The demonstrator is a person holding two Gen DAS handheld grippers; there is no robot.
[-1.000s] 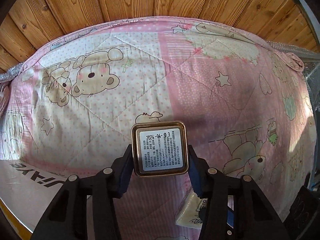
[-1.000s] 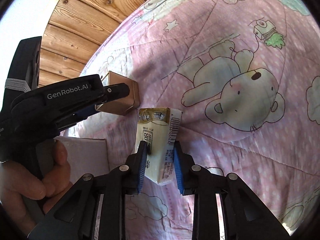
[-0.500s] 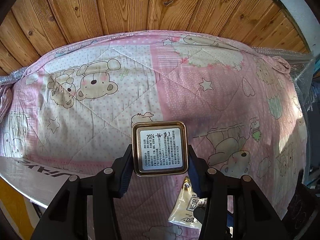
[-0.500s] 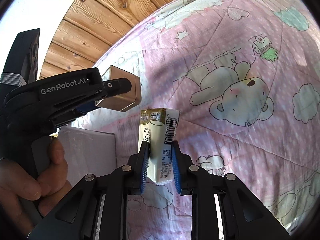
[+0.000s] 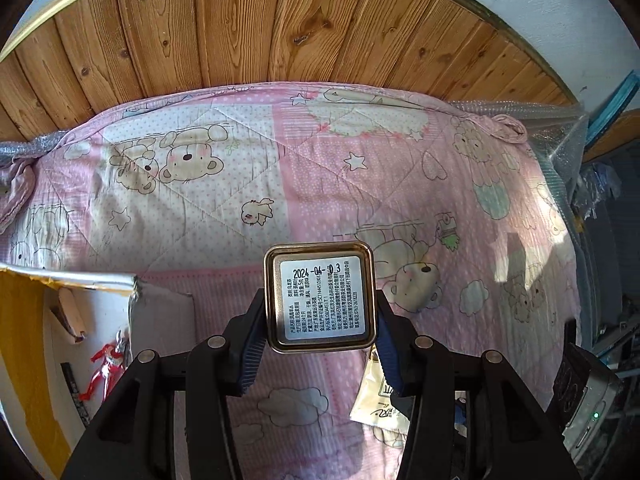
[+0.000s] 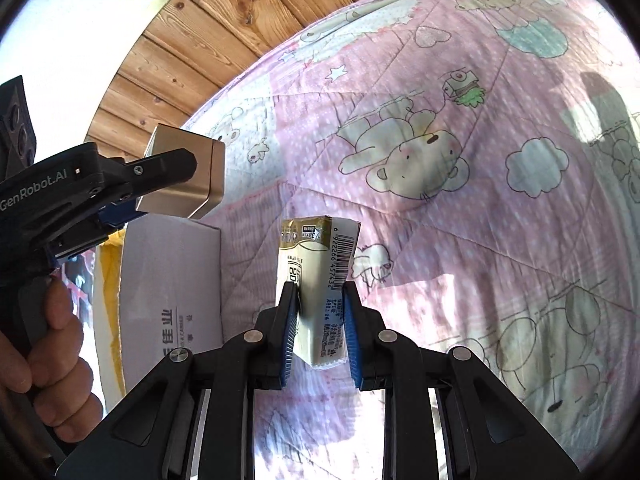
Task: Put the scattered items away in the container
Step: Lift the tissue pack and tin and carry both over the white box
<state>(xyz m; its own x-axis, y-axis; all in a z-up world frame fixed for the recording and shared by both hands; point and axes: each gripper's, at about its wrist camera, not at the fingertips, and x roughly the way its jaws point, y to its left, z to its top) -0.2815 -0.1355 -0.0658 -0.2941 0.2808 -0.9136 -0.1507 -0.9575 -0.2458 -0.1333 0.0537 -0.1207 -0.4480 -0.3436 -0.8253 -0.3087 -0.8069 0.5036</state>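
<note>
My left gripper (image 5: 320, 332) is shut on a small square gold tin (image 5: 320, 298) whose white label faces the camera; it hangs above the pink quilt. The right wrist view shows that same tin (image 6: 188, 176) held up beside the white cardboard box (image 6: 172, 280). My right gripper (image 6: 318, 320) is shut on a cream tissue packet (image 6: 316, 276) with a barcode, held upright in the air. The packet (image 5: 378, 404) also shows low right in the left wrist view. The open box (image 5: 100, 320) lies at lower left with a red toy figure (image 5: 106, 366) inside.
A pink bear-print quilt (image 5: 360, 184) covers the bed, backed by a wooden headboard (image 5: 280, 32). Bubble wrap and clutter line the right edge (image 5: 592, 184). A person's hand (image 6: 44, 364) grips the left gripper's handle.
Both grippers rose and pulled back with their loads. The open box with the toy inside has come into the left wrist view at lower left.
</note>
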